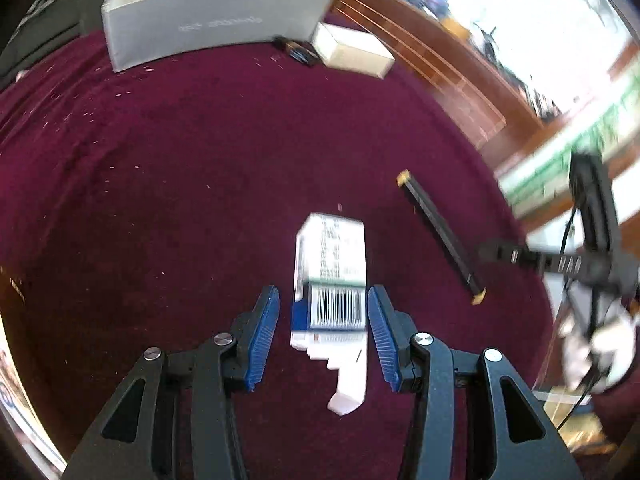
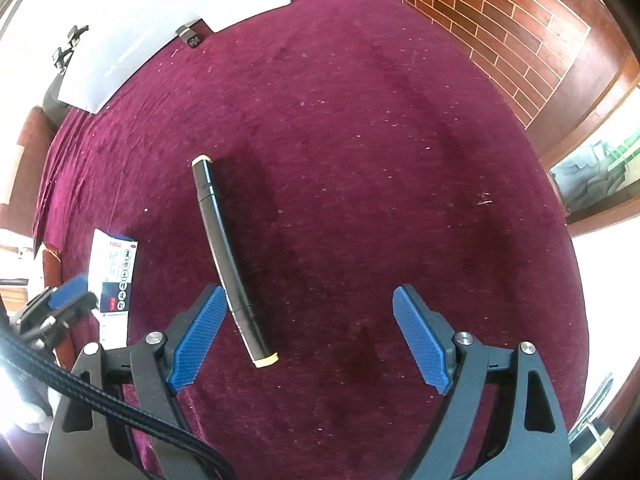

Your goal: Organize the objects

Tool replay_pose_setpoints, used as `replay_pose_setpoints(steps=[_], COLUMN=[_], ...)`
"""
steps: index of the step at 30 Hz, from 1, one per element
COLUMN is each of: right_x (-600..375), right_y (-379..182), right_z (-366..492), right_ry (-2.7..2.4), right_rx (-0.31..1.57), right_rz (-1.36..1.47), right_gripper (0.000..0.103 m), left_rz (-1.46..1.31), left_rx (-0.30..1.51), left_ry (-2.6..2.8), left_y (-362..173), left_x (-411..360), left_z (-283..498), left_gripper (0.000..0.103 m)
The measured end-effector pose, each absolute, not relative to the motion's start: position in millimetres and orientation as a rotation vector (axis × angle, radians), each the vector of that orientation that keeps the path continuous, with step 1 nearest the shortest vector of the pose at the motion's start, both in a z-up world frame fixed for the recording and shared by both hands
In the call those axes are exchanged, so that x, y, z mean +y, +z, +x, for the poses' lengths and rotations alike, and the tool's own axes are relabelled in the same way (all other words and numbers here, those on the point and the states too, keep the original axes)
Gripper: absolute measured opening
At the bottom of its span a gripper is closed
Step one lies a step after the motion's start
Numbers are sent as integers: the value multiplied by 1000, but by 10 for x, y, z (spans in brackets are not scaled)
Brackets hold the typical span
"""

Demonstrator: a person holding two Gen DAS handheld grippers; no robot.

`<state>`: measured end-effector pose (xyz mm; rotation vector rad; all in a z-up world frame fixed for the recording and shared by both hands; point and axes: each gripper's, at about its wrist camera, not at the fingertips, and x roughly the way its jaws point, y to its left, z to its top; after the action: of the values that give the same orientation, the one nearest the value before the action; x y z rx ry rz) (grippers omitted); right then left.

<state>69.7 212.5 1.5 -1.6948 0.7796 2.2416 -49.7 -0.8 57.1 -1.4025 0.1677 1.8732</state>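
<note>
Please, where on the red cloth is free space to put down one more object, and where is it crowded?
The widest bare patch of the red cloth lies between the black stick and the brick floor. Another lies between the carton and the grey box. It is crowded at the far edge, where the grey box, a small dark object and the white box lie close together.

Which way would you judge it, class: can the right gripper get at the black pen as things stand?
Probably yes. The right gripper is open, the black pen lies on the cloth just inside its left finger, and nothing covers it.
</note>
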Motion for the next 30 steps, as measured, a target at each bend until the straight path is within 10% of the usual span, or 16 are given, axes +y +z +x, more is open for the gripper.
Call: replay_pose_setpoints(steps=[14, 17, 21, 30], right_x=[2161, 2143, 2079, 1965], right_y=[12, 34, 62, 106], right_z=[715, 684, 621, 484], right_ry=[2247, 2265, 2293, 2345], right_rx=[754, 723, 661, 557], right_rz=[-1711, -1712, -1725, -1743], right_gripper=[87, 87, 86, 86], left_rz=[-1405, -1392, -1370, -1343], left_rx=[414, 382, 455, 459], left_ry=[2025, 2066, 2081, 2184], left_y=[227, 205, 112, 80], left_x=[466, 481, 644, 681], left_z=[-319, -258, -103, -38], left_gripper=[51, 61, 101, 88])
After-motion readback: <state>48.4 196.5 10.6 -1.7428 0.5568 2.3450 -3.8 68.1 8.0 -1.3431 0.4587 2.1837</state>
